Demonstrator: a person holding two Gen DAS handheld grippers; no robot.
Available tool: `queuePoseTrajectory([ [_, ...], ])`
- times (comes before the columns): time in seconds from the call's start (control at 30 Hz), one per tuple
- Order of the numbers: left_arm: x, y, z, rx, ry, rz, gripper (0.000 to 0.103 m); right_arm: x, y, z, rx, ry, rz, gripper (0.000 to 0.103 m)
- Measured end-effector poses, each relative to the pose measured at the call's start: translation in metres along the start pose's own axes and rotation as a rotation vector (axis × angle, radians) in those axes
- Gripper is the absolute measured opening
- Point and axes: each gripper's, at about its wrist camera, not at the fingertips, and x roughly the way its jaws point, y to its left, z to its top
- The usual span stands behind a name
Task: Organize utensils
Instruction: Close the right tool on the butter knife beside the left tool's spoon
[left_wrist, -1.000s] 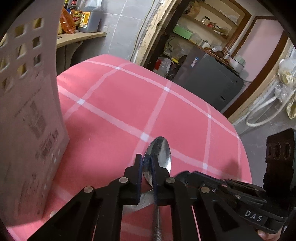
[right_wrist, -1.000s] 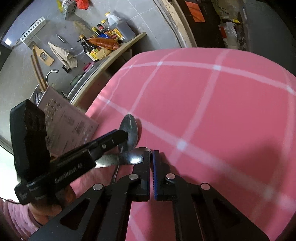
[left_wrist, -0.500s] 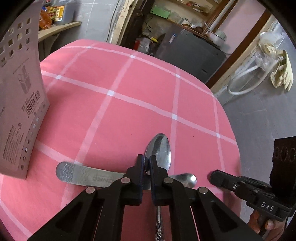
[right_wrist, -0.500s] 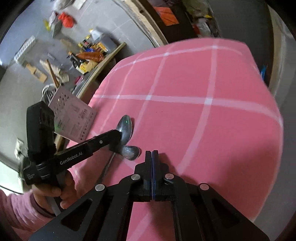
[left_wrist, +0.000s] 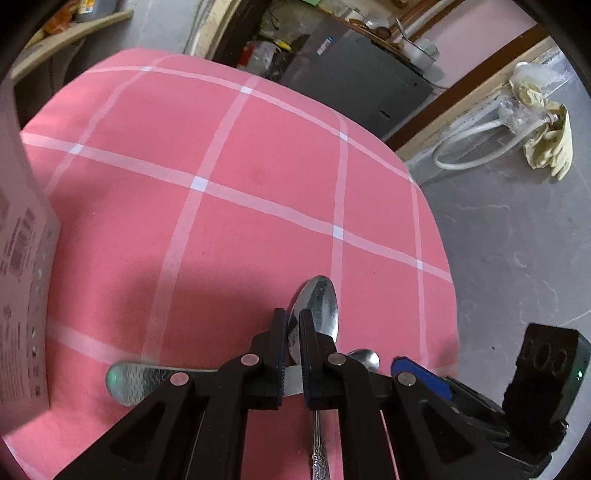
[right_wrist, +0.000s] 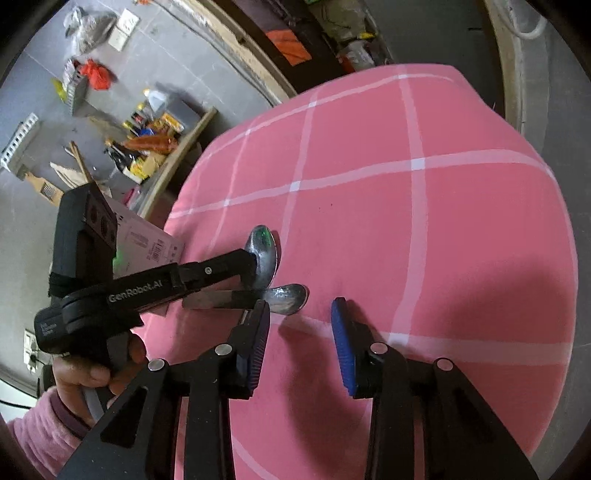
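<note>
Left gripper (left_wrist: 291, 325) clamps my upright spoon (left_wrist: 320, 301) at its neck, while my right gripper (right_wrist: 301, 325) hangs spread apart beside a flat-lying spoon (right_wrist: 286, 294) on the pink cloth (right_wrist: 406, 229).

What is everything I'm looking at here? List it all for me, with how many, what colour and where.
held spoon: one, silver, clamped in the left gripper.
flat spoon: one, silver, lying on the cloth under the held one.
tablecloth: one, pink with white lines, covering the table.
perforated holder: one, pale, at the table's left edge.
rubber gloves: yellowish, on the floor.
left gripper: one, black, shut on the spoon.
right gripper: one, black with blue pads, open beside the flat spoon.
hand: one, pink sleeve, holding the left gripper.
</note>
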Motion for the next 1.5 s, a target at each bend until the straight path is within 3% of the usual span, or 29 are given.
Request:
queuePoseTrajectory([
  [0.17,0.004,0.002,0.005,0.000,0.028,-0.023,0.007,0.002,0.007,0.008,-0.090,0.072,-0.024,0.029],
  [0.37,0.006,-0.005,0.005,0.022,0.026,-0.011,0.007,0.002,0.026,0.020,-0.309,0.113,-0.059,0.026],
  [0.6,0.007,-0.004,0.008,0.025,0.028,-0.013,0.007,0.013,0.038,0.028,-0.478,0.171,-0.024,0.027],
  [0.7,0.008,-0.004,0.008,0.026,0.027,-0.013,0.007,0.006,0.040,0.025,-0.520,0.179,-0.033,0.020],
  [0.8,0.007,-0.004,0.008,0.032,0.024,-0.008,0.007,-0.003,0.035,0.026,-0.517,0.169,-0.048,0.008],
  [1.1,0.007,-0.011,-0.009,0.062,0.060,-0.034,0.006,-0.027,0.028,0.000,-0.507,0.188,-0.014,0.004],
  [1.27,0.005,-0.015,-0.015,0.085,0.075,-0.034,0.006,-0.052,0.009,-0.006,-0.360,0.108,0.015,0.004],
  [1.5,0.015,-0.020,-0.002,0.079,0.115,-0.067,0.010,-0.058,-0.007,-0.016,-0.209,0.019,-0.009,0.004],
])
